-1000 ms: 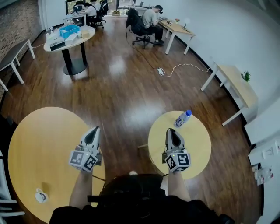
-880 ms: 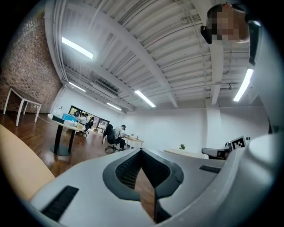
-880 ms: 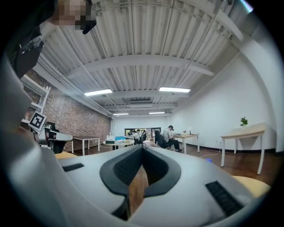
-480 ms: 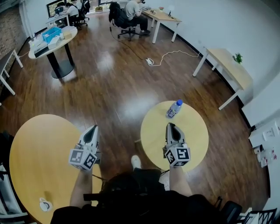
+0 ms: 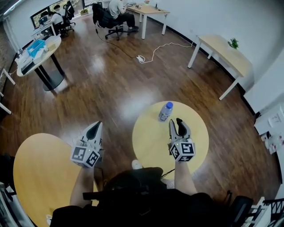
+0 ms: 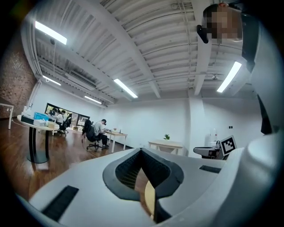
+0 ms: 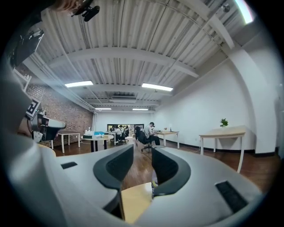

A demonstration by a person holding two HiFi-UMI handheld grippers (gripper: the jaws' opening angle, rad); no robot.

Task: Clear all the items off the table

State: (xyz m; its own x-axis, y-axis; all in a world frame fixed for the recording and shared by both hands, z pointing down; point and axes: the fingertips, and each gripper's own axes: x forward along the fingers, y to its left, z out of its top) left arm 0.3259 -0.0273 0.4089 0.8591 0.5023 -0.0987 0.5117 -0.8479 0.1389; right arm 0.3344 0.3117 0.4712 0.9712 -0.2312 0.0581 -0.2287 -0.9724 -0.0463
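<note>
A clear water bottle [image 5: 165, 111] with a blue cap lies on the far side of the small round yellow table [image 5: 151, 142]. My right gripper [image 5: 177, 123] hovers over that table, a short way short of the bottle. Its jaws have just been opening and now stand a little apart, with nothing between them. In the right gripper view the right gripper [image 7: 142, 153] looks along the tabletop [image 7: 135, 199]. My left gripper [image 5: 94, 130] is shut and empty, held over the wooden floor left of the small table. In its own view the left gripper [image 6: 142, 150] points into the room.
A larger round yellow table [image 5: 40, 177] lies at the lower left. Farther off are a round table with a blue box [image 5: 37, 46], a pale desk with a plant [image 5: 222, 51], seated people at a desk [image 5: 116, 11] and a white cable [image 5: 153, 51] on the floor.
Both grippers have moved forward. The right one now reaches over the small table closer to the bottle, and its jaws have parted. The left one has left the big table.
</note>
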